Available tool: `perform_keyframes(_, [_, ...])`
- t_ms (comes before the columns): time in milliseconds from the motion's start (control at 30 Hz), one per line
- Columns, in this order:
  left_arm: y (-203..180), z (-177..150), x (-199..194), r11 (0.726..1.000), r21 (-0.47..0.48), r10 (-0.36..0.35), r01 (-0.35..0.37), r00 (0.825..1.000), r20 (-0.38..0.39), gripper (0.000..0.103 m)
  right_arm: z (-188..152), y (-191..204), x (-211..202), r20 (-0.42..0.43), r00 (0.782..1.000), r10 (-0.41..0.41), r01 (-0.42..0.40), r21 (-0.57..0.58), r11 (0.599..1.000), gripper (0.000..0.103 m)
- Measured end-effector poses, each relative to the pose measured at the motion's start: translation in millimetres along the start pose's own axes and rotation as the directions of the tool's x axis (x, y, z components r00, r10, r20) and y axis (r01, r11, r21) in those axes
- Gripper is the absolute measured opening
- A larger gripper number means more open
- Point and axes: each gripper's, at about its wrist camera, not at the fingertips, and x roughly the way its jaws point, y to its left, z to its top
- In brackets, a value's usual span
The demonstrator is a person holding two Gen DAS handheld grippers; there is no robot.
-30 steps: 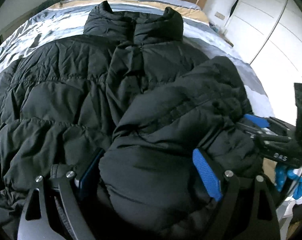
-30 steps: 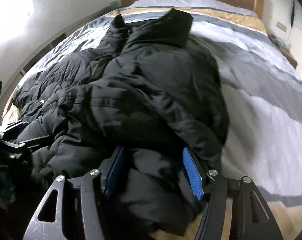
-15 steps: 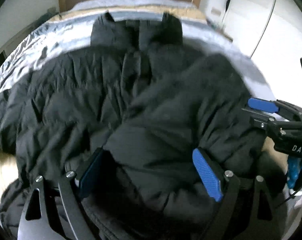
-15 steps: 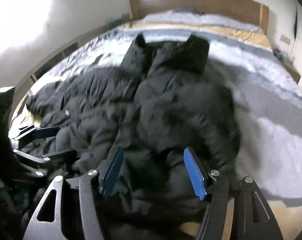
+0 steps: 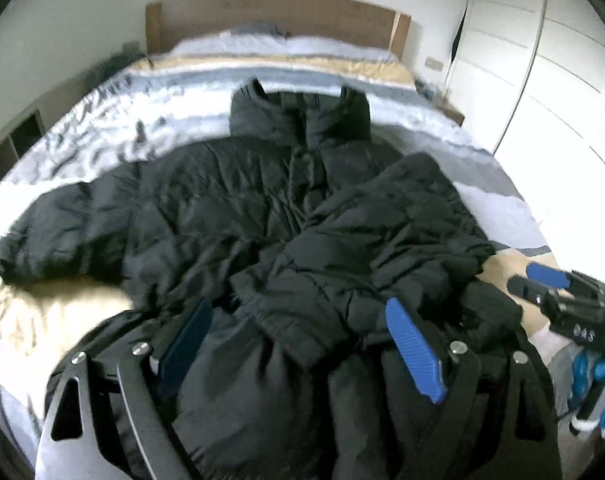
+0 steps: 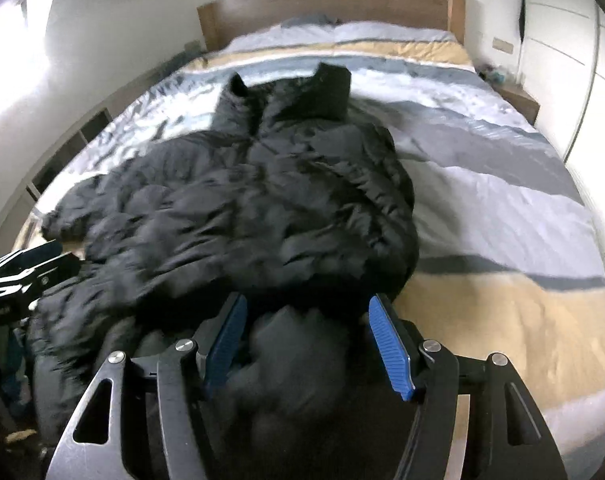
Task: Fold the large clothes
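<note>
Black puffer jacket spread front-up across the striped duvet of the bed, collar toward the wooden headboard, hem bunched at the near edge. Long axis running straight away from both tools, collar far, hem close. Left hand-held gripper clamped around a fat wad of hem fabric filling the gap between its blue pads. Right hand-held gripper also half-wide with a dark lump of jacket stuffed between the pads, looks pinched but blurry, so not totally sure how firm. Left sleeve flopped out sideways, right sleeve already crossed over the chest. Probably a hem-to-collar fold coming, so basically carrying the near edge forward along that axis. Both about equally near the hem; collar well apart from either.
</note>
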Motion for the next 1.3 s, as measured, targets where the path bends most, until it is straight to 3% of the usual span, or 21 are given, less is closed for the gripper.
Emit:
perform_keyframes(200, [14,-24,-70,0.999,0.041,-0.004,0.000,0.995,0.096,0.089,-44,49,-56,0.062,0.997,-0.044,0.043,0.006,0.999,0.063])
perform_keyframes(367, [37,-46,-118,0.998,0.054,-0.042,0.035,0.992,0.119,0.089,-70,86,-95,0.108,0.989,-0.105,0.107,-0.010,0.994,0.066])
perform_keyframes(633, [99,-76,-166,0.999,-0.019,-0.034,0.037,0.987,0.156,0.089,-93,125,-148,0.186,0.967,-0.173,0.183,-0.042,0.982,0.071])
perform_keyframes(867, [163,-76,-172,0.987,-0.157,0.001,0.022,0.989,0.147,0.089,-93,143,-171,0.233,0.958,-0.169,0.191,-0.076,0.979,0.072])
perform_keyframes(1000, [208,-76,-163,0.970,-0.243,0.044,-0.010,0.990,0.133,0.089,-83,143,-166,0.242,0.958,-0.157,0.178,-0.068,0.982,0.078])
perform_keyframes(1167, [272,-82,-136,0.929,-0.362,0.106,-0.075,0.992,0.067,0.089,-74,135,-140,0.201,0.964,-0.174,0.189,-0.060,0.980,0.078])
perform_keyframes(1300, [329,-93,-107,0.879,-0.464,0.128,-0.110,0.992,0.008,0.089,-67,121,-118,0.156,0.969,-0.190,0.196,-0.021,0.980,0.078])
